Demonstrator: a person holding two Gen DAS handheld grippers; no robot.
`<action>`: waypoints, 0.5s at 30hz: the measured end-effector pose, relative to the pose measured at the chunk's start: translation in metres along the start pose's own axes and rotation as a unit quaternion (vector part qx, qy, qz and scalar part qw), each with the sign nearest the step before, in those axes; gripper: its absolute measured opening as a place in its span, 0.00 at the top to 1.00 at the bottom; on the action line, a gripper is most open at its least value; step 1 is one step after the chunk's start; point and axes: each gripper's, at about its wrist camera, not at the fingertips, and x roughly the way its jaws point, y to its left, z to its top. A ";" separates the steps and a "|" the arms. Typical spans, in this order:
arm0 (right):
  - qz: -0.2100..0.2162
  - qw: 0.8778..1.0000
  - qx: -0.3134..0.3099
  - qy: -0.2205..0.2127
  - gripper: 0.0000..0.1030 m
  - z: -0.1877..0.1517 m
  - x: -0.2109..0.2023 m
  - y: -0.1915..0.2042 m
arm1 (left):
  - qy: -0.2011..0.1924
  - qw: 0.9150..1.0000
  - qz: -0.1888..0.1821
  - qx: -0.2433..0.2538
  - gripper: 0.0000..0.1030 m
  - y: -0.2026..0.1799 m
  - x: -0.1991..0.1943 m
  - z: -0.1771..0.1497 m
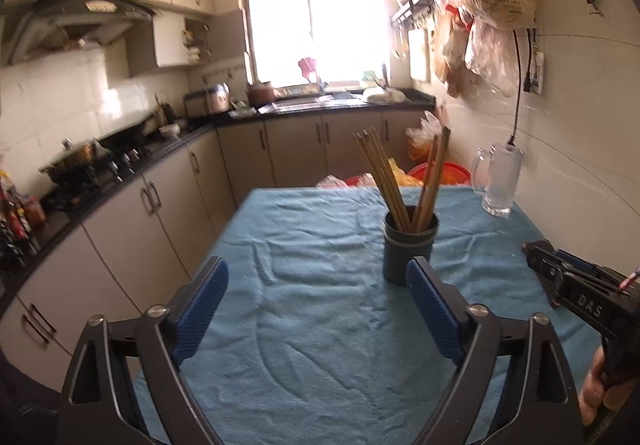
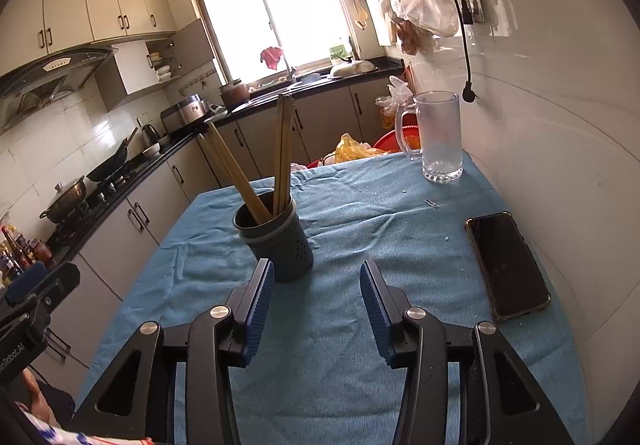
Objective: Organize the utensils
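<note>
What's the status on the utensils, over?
Left gripper and right gripper open, empty. Chopsticks upright in dark holder. Glass mug, phone off aside.

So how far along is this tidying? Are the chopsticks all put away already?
It looks nearly finished: the chopsticks stand in the dark holder on the blue cloth, and no loose utensils show. Nothing is in hand; the left gripper and right gripper are both open and empty. The glass mug and phone remain out.
</note>
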 end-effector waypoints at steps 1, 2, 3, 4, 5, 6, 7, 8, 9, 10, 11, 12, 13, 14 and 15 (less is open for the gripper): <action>0.000 1.000 -0.003 -0.002 0.52 -0.002 -0.004 0.002 | -0.007 1.000 0.006 0.000 0.06 0.001 -0.003 0.001; 0.000 1.000 -0.005 -0.004 0.51 -0.002 -0.006 0.003 | -0.017 1.000 0.012 0.000 0.05 0.002 -0.008 0.001; 0.000 1.000 -0.006 -0.005 0.51 -0.004 -0.009 0.004 | -0.027 0.999 0.018 -0.001 0.04 0.002 -0.013 0.001; 0.000 1.000 -0.007 -0.007 0.50 -0.005 -0.012 0.006 | -0.036 0.999 0.022 -0.002 0.02 0.003 -0.018 0.001; 0.000 1.000 -0.008 -0.008 0.50 -0.006 -0.014 0.007 | -0.045 0.999 0.026 -0.003 0.01 0.003 -0.023 0.001; 0.000 1.000 -0.008 -0.009 0.50 -0.008 -0.017 0.008 | -0.054 0.998 0.030 -0.003 0.00 0.004 -0.028 0.002; 0.001 1.000 -0.009 -0.010 0.50 -0.009 -0.019 0.009 | -0.061 0.998 0.034 -0.002 0.00 0.004 -0.032 0.002; 0.001 1.000 -0.009 -0.011 0.50 -0.011 -0.022 0.010 | -0.065 0.997 0.037 0.000 0.00 0.004 -0.035 0.002; 0.000 1.000 -0.009 -0.011 0.49 -0.011 -0.024 0.010 | -0.066 0.997 0.043 0.003 0.00 0.003 -0.038 0.002; 0.000 1.000 -0.009 -0.012 0.49 -0.012 -0.025 0.010 | -0.065 0.997 0.051 0.006 0.00 0.002 -0.040 0.001; 0.001 1.000 -0.009 -0.013 0.49 -0.012 -0.026 0.010 | -0.059 0.997 0.058 0.008 0.00 0.001 -0.042 0.000; 0.001 1.000 -0.008 -0.014 0.49 -0.013 -0.028 0.011 | -0.053 0.997 0.060 0.009 0.00 -0.001 -0.042 0.000; 0.001 1.000 -0.009 -0.015 0.49 -0.014 -0.030 0.011 | -0.051 0.997 0.053 0.010 0.00 -0.002 -0.044 -0.001; 0.000 1.000 -0.010 -0.016 0.49 -0.015 -0.031 0.011 | -0.048 0.998 0.047 0.009 0.00 -0.002 -0.044 -0.002; -0.001 1.000 -0.012 -0.018 0.49 -0.016 -0.034 0.012 | -0.044 0.998 0.042 0.006 0.00 -0.003 -0.044 -0.002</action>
